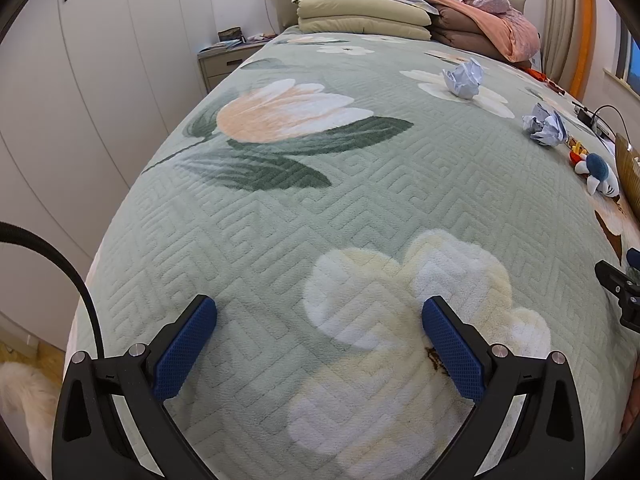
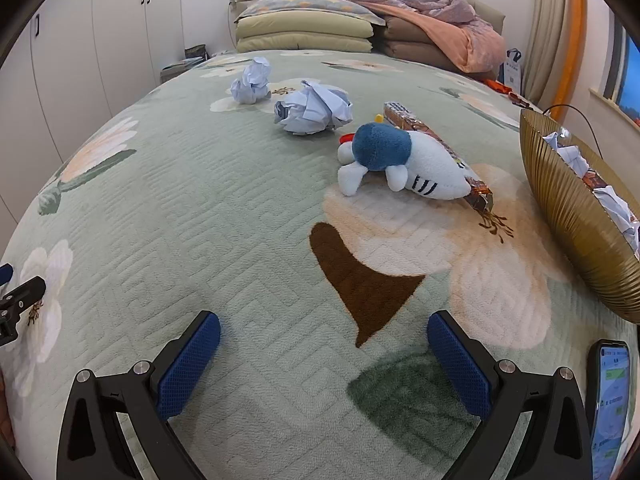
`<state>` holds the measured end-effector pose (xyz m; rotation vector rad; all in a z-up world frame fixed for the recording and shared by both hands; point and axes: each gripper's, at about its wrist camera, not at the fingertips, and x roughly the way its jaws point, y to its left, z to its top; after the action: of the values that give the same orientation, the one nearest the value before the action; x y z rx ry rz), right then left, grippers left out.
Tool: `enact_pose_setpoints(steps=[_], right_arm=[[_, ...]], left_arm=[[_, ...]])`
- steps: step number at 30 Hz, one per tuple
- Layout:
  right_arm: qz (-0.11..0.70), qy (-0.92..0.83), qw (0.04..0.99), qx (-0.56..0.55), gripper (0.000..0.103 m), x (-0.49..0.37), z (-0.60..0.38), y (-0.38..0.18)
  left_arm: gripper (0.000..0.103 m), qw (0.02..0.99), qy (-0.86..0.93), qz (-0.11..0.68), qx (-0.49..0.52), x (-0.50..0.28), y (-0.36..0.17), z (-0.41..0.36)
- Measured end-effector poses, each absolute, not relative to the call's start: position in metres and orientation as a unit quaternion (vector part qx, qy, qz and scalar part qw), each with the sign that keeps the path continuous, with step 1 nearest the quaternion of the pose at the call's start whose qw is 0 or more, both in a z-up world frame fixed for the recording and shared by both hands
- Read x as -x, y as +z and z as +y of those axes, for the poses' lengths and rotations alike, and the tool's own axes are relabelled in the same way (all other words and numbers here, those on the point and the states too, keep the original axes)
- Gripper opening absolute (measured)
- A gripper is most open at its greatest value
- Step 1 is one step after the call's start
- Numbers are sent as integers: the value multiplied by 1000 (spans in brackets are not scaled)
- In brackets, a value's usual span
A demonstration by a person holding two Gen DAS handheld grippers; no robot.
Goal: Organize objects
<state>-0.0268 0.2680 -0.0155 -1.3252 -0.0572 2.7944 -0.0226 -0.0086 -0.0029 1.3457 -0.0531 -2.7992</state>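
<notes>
You hold two grippers low over a green flowered blanket [image 2: 200,216] on a bed. Your right gripper [image 2: 324,360] has its blue fingers spread wide, holding nothing. Your left gripper [image 1: 320,344] is also spread wide and empty.

In the right view, a stuffed toy [image 2: 404,164] lies at about one o'clock from the right fingers, apart from them. Its long axis runs from upper left to lower right, blue head toward the left. It rests against a shiny wrapper [image 2: 476,192] lying along the same line. A gold basket [image 2: 568,208] with crumpled paper already inside sits at about two o'clock, just beside the toy. Two paper balls [image 2: 314,110] lie farther off near twelve o'clock.

Your right hand looks nearer to the toy; from the left view it sits far off at three o'clock.
</notes>
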Motion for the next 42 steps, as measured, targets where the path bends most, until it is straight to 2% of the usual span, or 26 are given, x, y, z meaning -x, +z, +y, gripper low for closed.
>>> enact_pose_setpoints(steps=[19,23,29,34,36,37,42], right_arm=[[-18,903,25,429,103,27,270,-14],[-14,904,24,427,103,25,272,-13],[-9,905,22,425,103,24,274,-12],[-3,901,34,433,103,26,274,-7],[20,899,69,431,103,31,287,5],[60,902,77,421,103,38,301,13],[206,870,51,446,103,91,347,9]], left_arm=[[103,22,-893,-20,-449,23,1,-6],[102,-23,-898,-27,-439,39,25,5],[102,-113,-904,-37,-410,139,62,58],[102,-149,-901,-26,-407,227,52,107],[102,-160,-899,-25,-407,253,42,122],[102,-164,-898,-28,-408,265,35,130],[102,-194,-878,-32,-436,304,19,153]])
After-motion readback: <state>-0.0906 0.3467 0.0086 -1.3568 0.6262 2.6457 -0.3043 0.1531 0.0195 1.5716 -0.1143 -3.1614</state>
